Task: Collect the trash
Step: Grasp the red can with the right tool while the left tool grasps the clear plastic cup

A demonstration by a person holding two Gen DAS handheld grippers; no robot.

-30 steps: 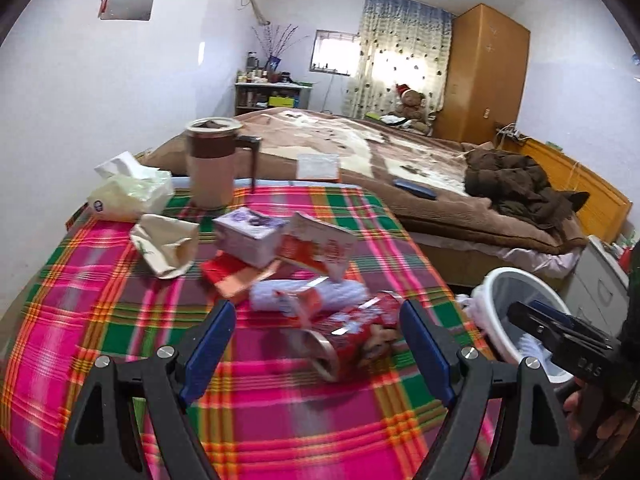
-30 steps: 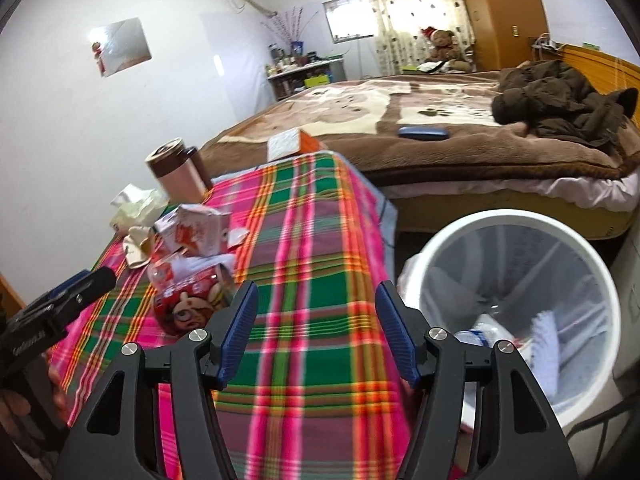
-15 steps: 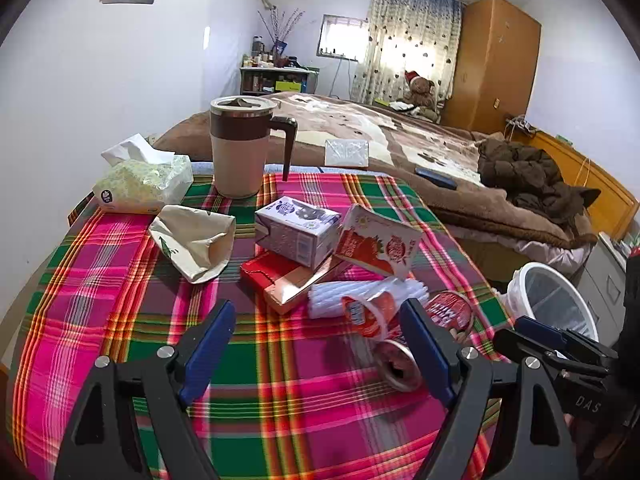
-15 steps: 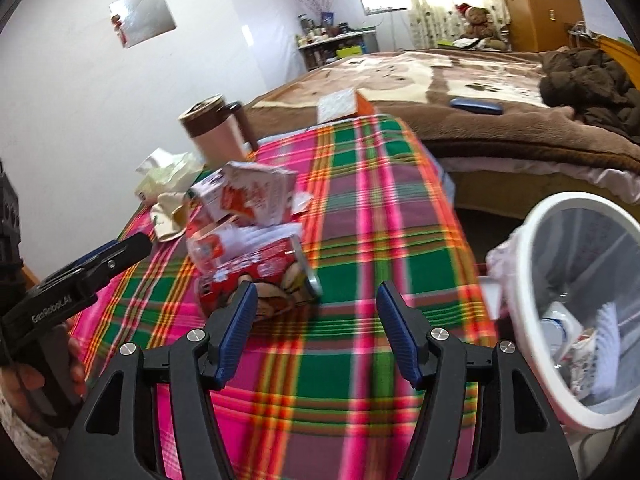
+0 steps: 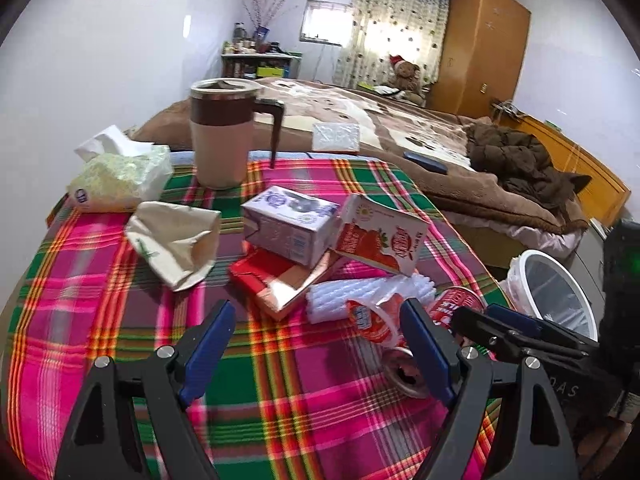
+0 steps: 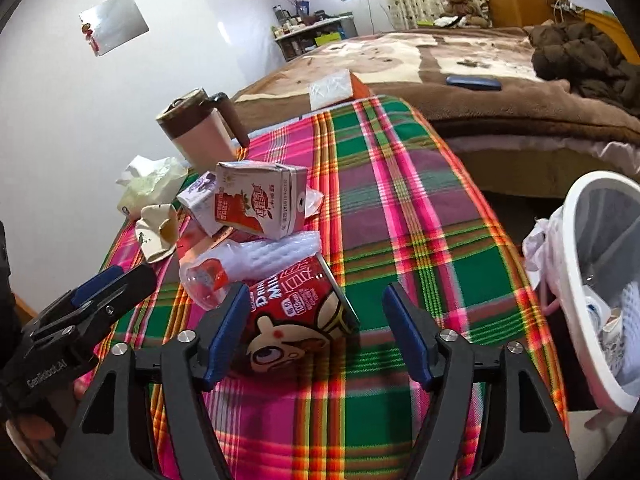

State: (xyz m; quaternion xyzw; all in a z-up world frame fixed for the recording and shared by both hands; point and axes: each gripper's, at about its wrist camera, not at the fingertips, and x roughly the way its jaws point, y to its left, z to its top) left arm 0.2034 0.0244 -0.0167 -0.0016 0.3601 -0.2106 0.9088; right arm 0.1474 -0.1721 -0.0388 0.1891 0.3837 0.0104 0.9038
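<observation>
Two grippers work a cluttered bedside table draped in plaid cloth. Seen from the left wrist, the left gripper (image 5: 316,344) hangs spread wide and empty over bare plaid cloth (image 5: 100,320), with the litter heaped toward 12 and 1 o'clock: a crumpled paper cup (image 5: 176,244), a purple carton (image 5: 290,224) leaning on a strawberry milk carton (image 5: 380,240), a red box (image 5: 276,280) beneath them and a clear plastic bottle (image 5: 360,300) lying flat. The right tool enters at 3 o'clock, with the white bin (image 5: 552,292) beyond it off the table edge. A tissue pack (image 5: 120,176) and a lidded mug (image 5: 222,132) stand at 11 o'clock, apparently not rubbish. From the right wrist, the right gripper (image 6: 312,332) is spread wide around a red can (image 6: 300,320) lying on its side; its left pad sits against or just beside the can, its right pad stands clear. The can reads "DRIN… MIL…" and "103" above a cartoon face; the other tool at 9 o'clock carries the partial marking "GenRobot.AI". The lined bin waits at 3 o'clock with scraps inside. Risk: the round can may roll or squirt out as the pads close, and it touches the bottle, so a crooked squeeze could drag the pile along.
</observation>
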